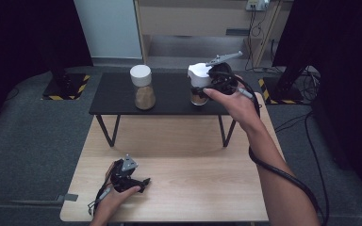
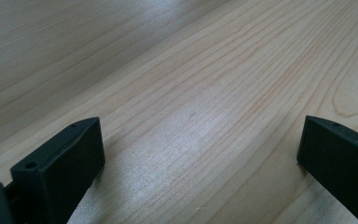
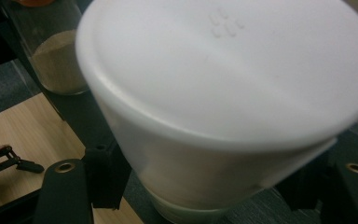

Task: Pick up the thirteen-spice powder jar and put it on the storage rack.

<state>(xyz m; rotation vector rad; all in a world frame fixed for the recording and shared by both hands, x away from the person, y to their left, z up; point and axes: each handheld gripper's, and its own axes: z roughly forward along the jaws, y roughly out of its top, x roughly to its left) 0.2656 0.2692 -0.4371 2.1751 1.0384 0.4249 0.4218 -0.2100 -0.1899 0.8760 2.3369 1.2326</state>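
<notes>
Up on the black shelf [image 1: 169, 106] above the wooden tabletop [image 1: 179, 188], the right gripper [image 1: 215, 76] has its jaws around the right jar's white lid [image 3: 223, 84], smooth and probably slippery over fragile-looking glass, best gripped by its sides, while the left gripper [image 1: 141, 182] rests wide and empty.

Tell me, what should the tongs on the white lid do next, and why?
Probably twist the lid off. The right tongs sit around the white plastic lid of the glass jar of brown powder on the black shelf, which looks tilted already. The left tongs rest open on the wooden table, holding nothing.
</notes>
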